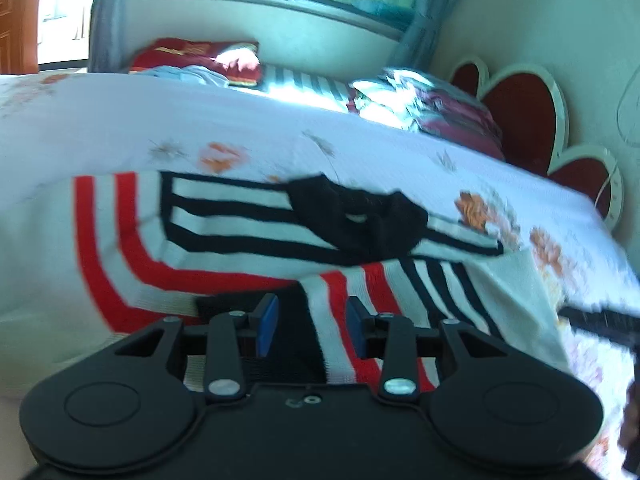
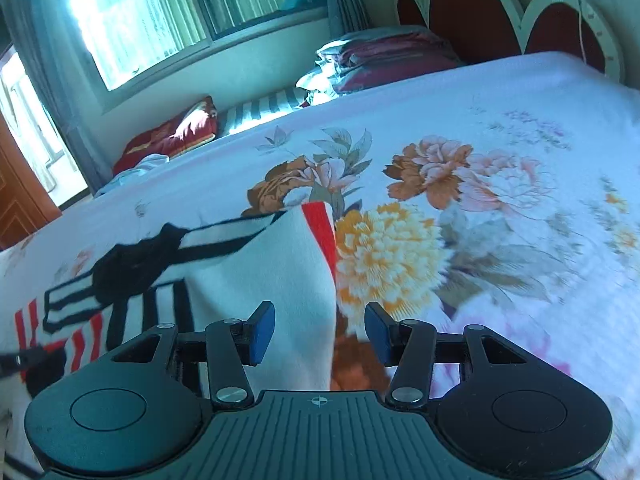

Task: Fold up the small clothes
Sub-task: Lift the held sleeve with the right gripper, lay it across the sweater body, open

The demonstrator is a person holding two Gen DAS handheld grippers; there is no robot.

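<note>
I judge the fold as partly done at most: the striped sweater (image 1: pixel 248 240) lies spread on the floral bedsheet (image 2: pixel 500 120), and on its right side a panel looks turned over so that its plain white back faces up, while the left side with its red stripes lies flat and unfolded. The black collar (image 1: pixel 360 216) sits at the far edge, away from me. My left gripper (image 1: pixel 312 328) hovers low over the near hem, fingers parted with nothing between them; a red-and-white band of the sweater runs right under the gap, though the blur keeps me from saying whether the pads touch the cloth. My right gripper (image 2: pixel 320 332) is also open and empty, and the white edge of the turned-over panel falls just inside its left finger, with bare sheet under the right one. What remains, I reckon, is the other side and the final fold.
</note>
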